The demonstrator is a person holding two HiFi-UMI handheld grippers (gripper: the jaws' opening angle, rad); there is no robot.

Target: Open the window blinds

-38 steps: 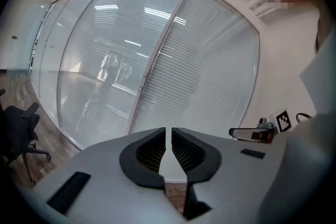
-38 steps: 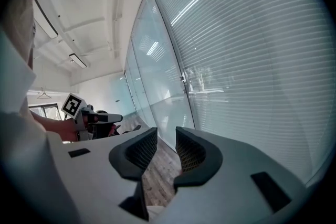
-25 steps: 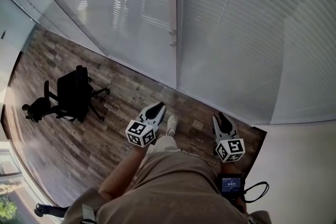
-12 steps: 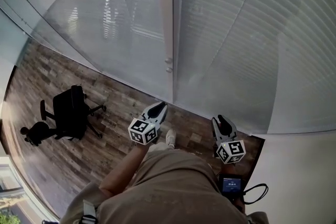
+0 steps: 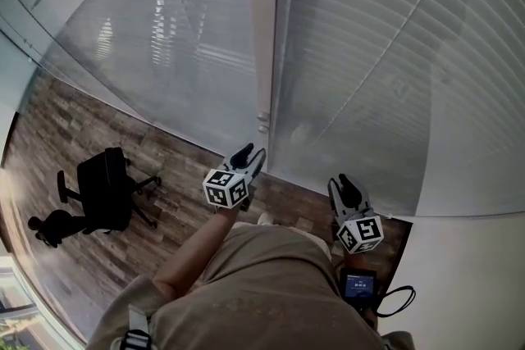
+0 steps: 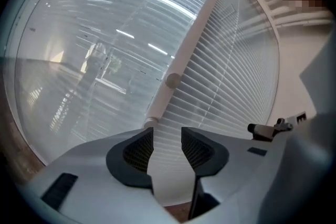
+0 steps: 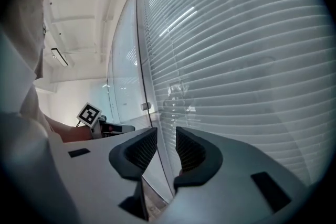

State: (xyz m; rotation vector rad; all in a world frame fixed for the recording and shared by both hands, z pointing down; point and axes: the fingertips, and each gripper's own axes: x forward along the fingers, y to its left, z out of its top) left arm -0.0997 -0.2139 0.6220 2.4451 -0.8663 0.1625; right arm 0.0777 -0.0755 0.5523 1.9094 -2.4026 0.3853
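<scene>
**A:** What's there, counted?

**B:** Two grippers. One window blind (image 5: 394, 53) for certain, filling the pane on the right. The left pane (image 5: 164, 37) also shows slat lines, but I can't tell whether they're real or a reflection. One black office chair (image 5: 102, 188) stands on the wood floor (image 5: 189, 152), far to the left.

**A:** Which way does the blind run?

**B:** It hangs down, and its slats run lengthwise across the window.

**A:** And the grippers?

**B:** The left gripper (image 5: 250, 152) is near the white upright frame (image 6: 184, 55) between the panes. Its jaws have just been opening and stand apart, with nothing between them. The right gripper (image 5: 340, 180) faces the blind with its jaws slightly apart, also empty.

**A:** Anything in the way?

**B:** Reflections lie over the slats, so glass seems to be in front. A pair of small knobs (image 5: 262, 120) sits on the frame.
</scene>
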